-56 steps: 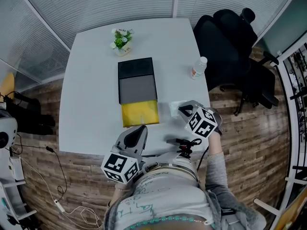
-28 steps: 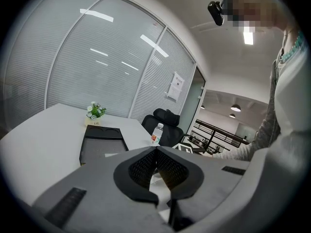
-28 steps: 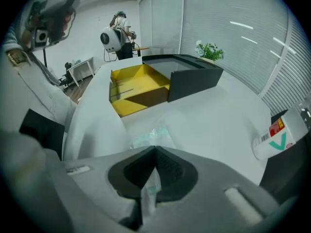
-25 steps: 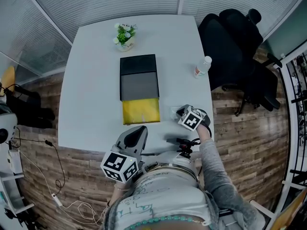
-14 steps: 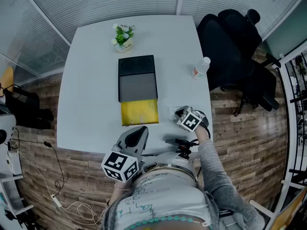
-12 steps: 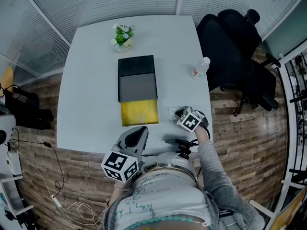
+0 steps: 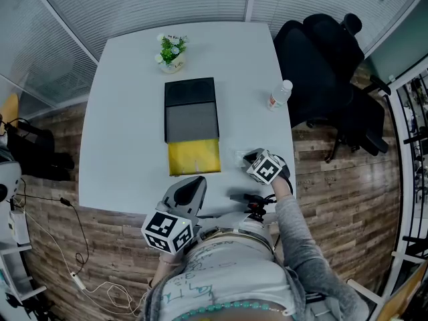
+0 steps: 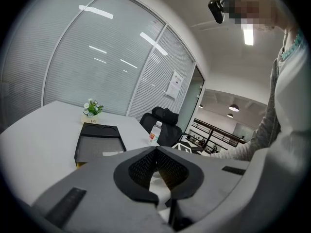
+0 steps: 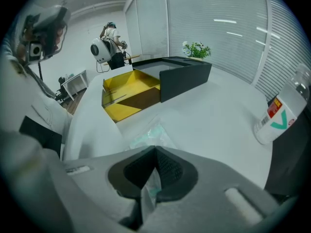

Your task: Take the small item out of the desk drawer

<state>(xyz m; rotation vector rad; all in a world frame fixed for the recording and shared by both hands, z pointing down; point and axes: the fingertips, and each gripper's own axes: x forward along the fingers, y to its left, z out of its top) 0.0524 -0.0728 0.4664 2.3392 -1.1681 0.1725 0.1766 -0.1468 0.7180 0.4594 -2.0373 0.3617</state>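
Looking down on a white table (image 7: pixel 127 112) carrying a black drawer unit (image 7: pixel 191 105), its yellow drawer (image 7: pixel 194 157) pulled open. Finding the left gripper (image 8: pixel 156 149) near the table's front edge, jaws together on nothing. Seeing the right gripper (image 9: pixel 155 152) pinched shut on a thin clear packet (image 9: pixel 148 132), probably resting on the tabletop, just right of the drawer.

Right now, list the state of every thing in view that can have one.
right gripper: shut on the small packet.
left gripper: shut, empty.
small packet: out of the drawer, lying on the table.
yellow drawer: pulled out of the black organizer.
water bottle: upright, capped.
potted plant: upright.
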